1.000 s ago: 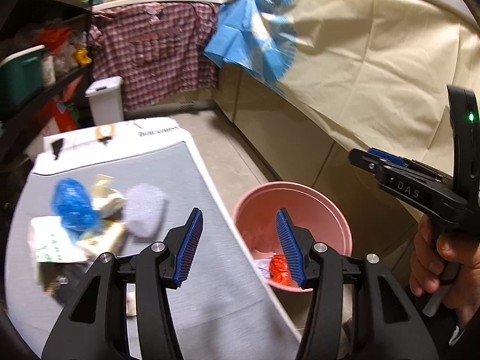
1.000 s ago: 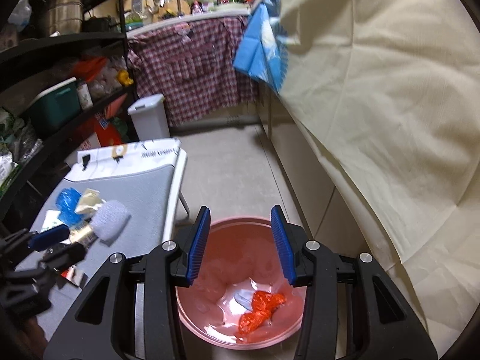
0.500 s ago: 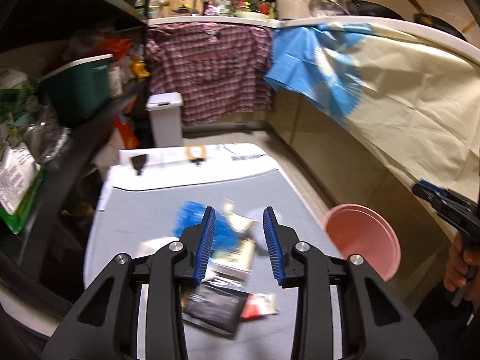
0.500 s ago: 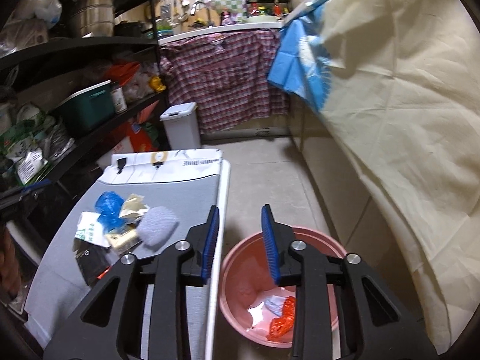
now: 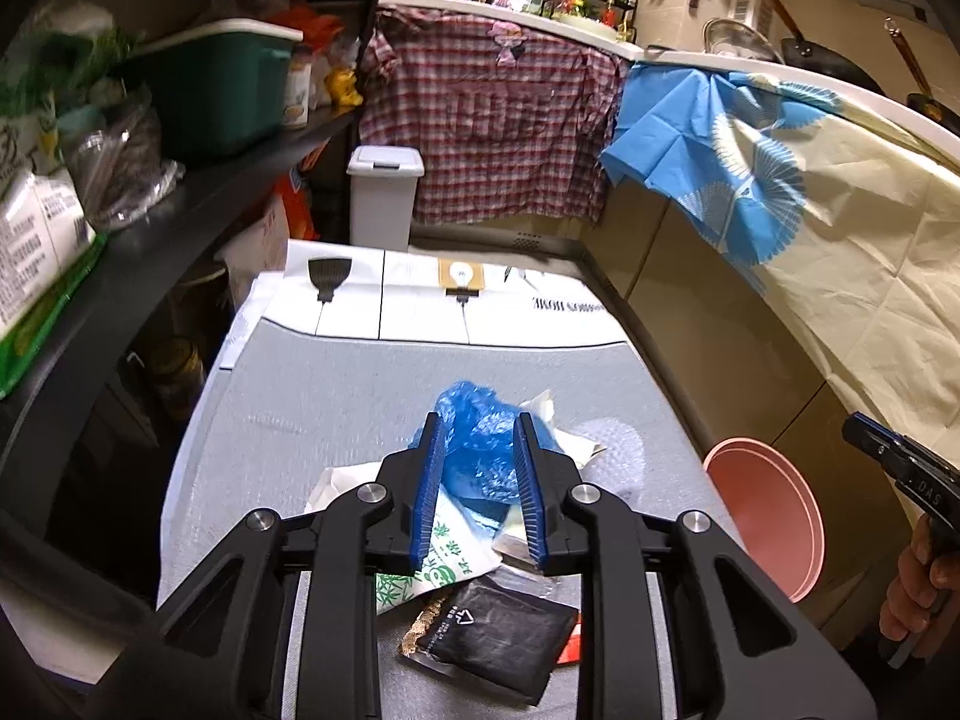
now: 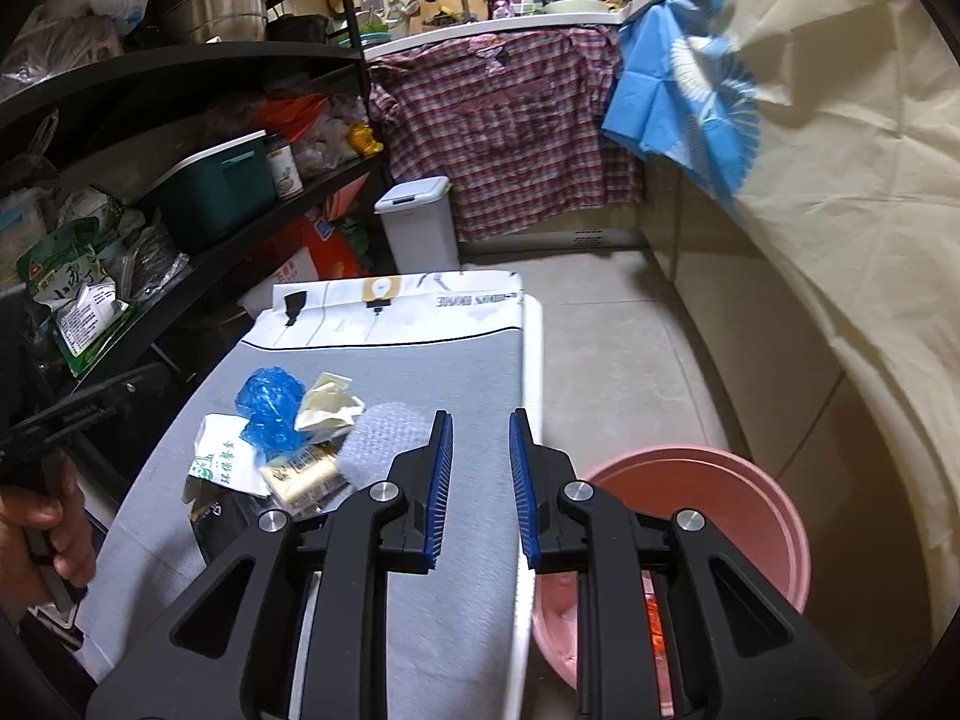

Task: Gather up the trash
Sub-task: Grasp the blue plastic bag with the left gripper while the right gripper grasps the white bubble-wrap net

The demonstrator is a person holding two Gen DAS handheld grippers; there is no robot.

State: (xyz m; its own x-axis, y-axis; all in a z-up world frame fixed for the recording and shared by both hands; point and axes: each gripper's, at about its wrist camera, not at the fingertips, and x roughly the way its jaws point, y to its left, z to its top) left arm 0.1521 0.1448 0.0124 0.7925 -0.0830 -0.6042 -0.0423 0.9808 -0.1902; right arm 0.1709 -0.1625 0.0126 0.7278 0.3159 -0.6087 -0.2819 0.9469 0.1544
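**Trash pile on grey table, both grippers above it**

Kitchen shelving, a plaid cloth (image 5: 486, 132) and a white lidded bin (image 5: 384, 198) are seen behind a grey-topped table (image 5: 336, 396). On the table a heap of trash is gathered: a crumpled blue plastic bag (image 5: 477, 444), a white wrapper with green print (image 6: 231, 459), a crumpled cream paper (image 6: 330, 402), a piece of bubble wrap (image 6: 384, 435), a yellowish packet (image 6: 300, 471) and a black sachet (image 5: 498, 639), all touching or overlapping.

The left gripper (image 5: 477, 495) is held over the heap with its 2 blue pads parted; the blue plastic bag is framed between them, but contact with it cannot be told. The right gripper (image 6: 479, 480) is positioned above the table's right edge, its jaws released and nothing held between them.

A pink bucket (image 6: 708, 474) is placed on the floor just beside the table's right side. Red trash (image 6: 654, 618) is glimpsed inside it, mostly hidden behind the right gripper's finger.
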